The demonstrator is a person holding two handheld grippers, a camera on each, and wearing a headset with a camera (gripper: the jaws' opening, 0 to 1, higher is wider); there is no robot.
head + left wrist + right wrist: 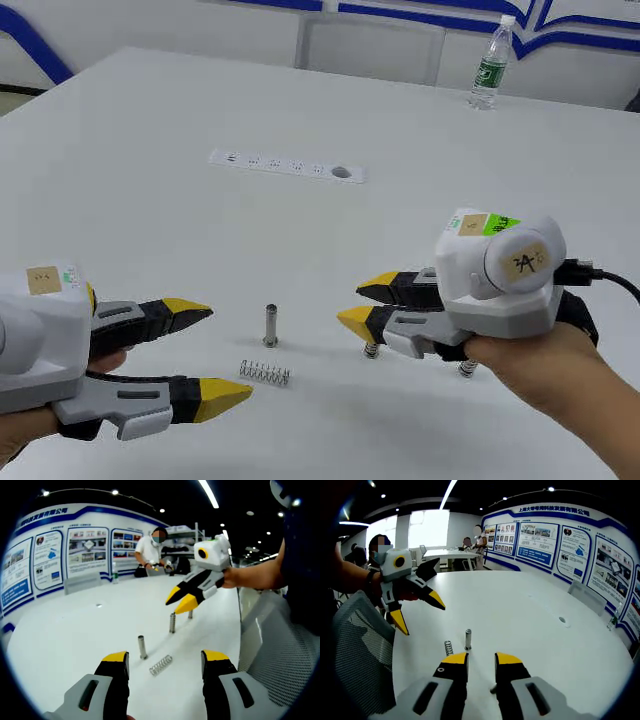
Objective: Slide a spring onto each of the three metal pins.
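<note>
One spring (265, 373) lies loose on its side on the table (150, 140), just in front of the bare pin (270, 325) and not touching it. The bare pin stands upright with nothing on it.

To its right, a second pin (371, 350) and a third pin (467, 368) each show spring coils at the base. The upper part of both is hidden under the right gripper.

The left gripper (215, 355) is held low at the left, its tips pointing toward the spring and bare pin. Its jaws are spread wide and hold nothing. In the left gripper view the spring and bare pin lie ahead, between the two jaw tips, and are clear of both.

The right gripper (362, 303) hovers above the second and third pins, its tips pointing left toward the bare pin. Its jaws are parted by a narrow gap and hold nothing. Contact with the pins below cannot be determined.

Further back, a power strip (290, 165) lies flat mid-table. A bottle (490, 62) stands upright near the far edge.
</note>
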